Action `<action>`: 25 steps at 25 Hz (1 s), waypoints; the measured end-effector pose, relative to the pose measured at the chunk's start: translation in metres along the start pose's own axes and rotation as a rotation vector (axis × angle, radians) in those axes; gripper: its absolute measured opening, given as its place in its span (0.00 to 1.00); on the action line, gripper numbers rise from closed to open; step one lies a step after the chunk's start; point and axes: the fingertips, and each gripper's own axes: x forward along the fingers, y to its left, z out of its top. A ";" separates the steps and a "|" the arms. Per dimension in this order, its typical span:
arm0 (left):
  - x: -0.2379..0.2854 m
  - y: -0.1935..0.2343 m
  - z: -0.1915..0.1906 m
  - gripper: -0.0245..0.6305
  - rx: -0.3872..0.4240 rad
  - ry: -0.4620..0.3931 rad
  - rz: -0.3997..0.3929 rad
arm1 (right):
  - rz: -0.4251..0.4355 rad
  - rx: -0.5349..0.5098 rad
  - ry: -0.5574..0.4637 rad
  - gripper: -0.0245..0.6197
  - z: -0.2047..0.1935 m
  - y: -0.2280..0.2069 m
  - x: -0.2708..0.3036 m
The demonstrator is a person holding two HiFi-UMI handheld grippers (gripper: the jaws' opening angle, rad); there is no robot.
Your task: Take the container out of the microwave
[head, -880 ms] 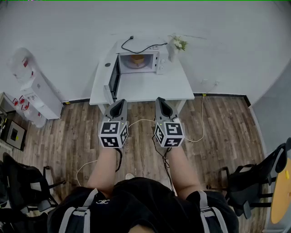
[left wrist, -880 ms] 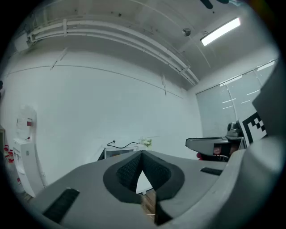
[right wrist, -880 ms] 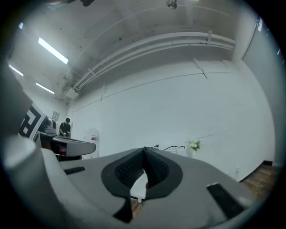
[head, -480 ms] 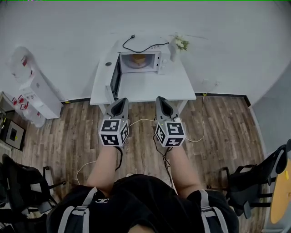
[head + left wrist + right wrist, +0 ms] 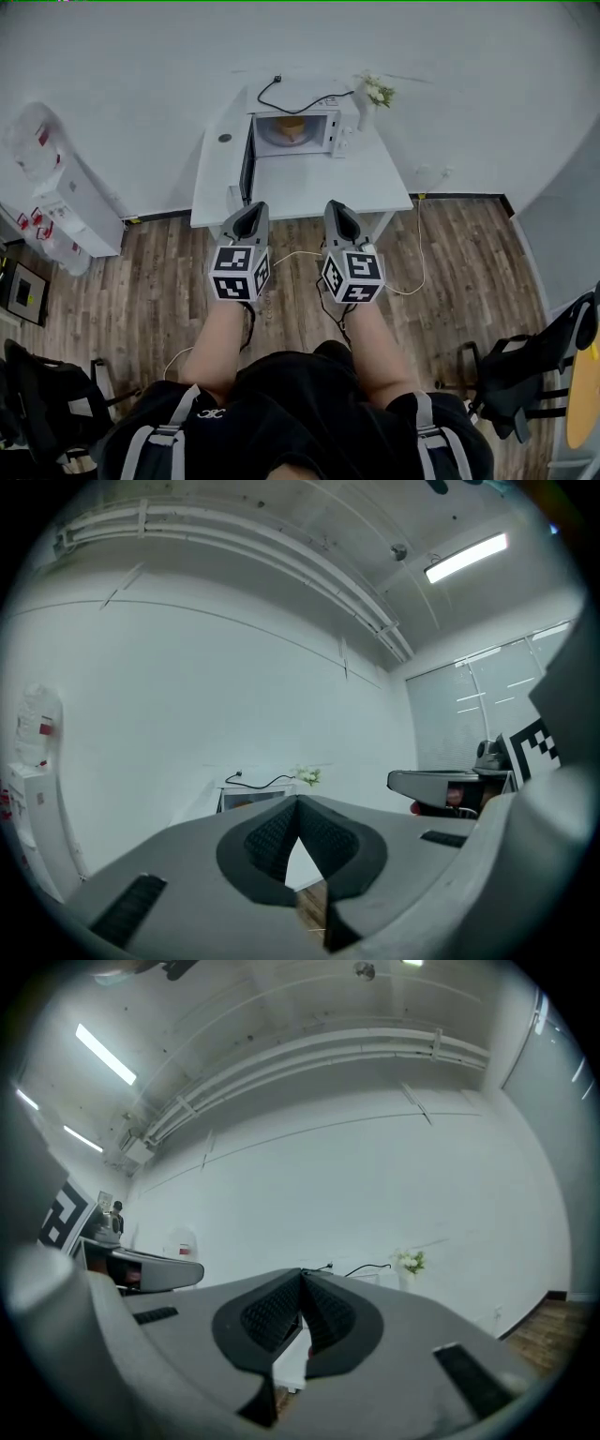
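Note:
A white microwave (image 5: 298, 131) stands at the back of a white table (image 5: 300, 183), its door (image 5: 247, 166) swung open to the left. Inside it sits a yellowish container (image 5: 292, 128). My left gripper (image 5: 251, 213) and right gripper (image 5: 335, 210) are held side by side over the wooden floor, just short of the table's front edge and well away from the microwave. Both are shut with nothing between the jaws. In the left gripper view the microwave (image 5: 251, 801) shows small above the touching pads (image 5: 281, 841). The right gripper view shows its pads (image 5: 281, 1314) closed too.
A vase of white flowers (image 5: 373, 94) stands right of the microwave, and a black cable (image 5: 300, 98) lies behind it. A white water dispenser (image 5: 61, 192) is at the left wall. Black chairs (image 5: 525, 375) stand at the right and lower left. White cords trail on the floor (image 5: 412, 281).
The whole scene has shifted slightly: the table and microwave sit a little further right and nearer in the head view. Both grippers stay shut, side by side.

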 end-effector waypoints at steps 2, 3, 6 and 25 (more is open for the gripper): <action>0.006 0.007 0.000 0.04 -0.005 -0.004 -0.010 | -0.004 -0.007 0.002 0.04 0.000 0.002 0.008; 0.009 0.010 0.000 0.04 -0.008 -0.007 -0.013 | -0.009 -0.007 -0.001 0.04 -0.001 0.001 0.012; 0.023 0.019 -0.003 0.04 -0.015 -0.016 -0.013 | -0.030 0.007 -0.007 0.04 -0.005 -0.010 0.026; 0.266 0.062 -0.017 0.04 0.009 0.003 0.065 | 0.059 -0.043 0.026 0.04 -0.044 -0.140 0.248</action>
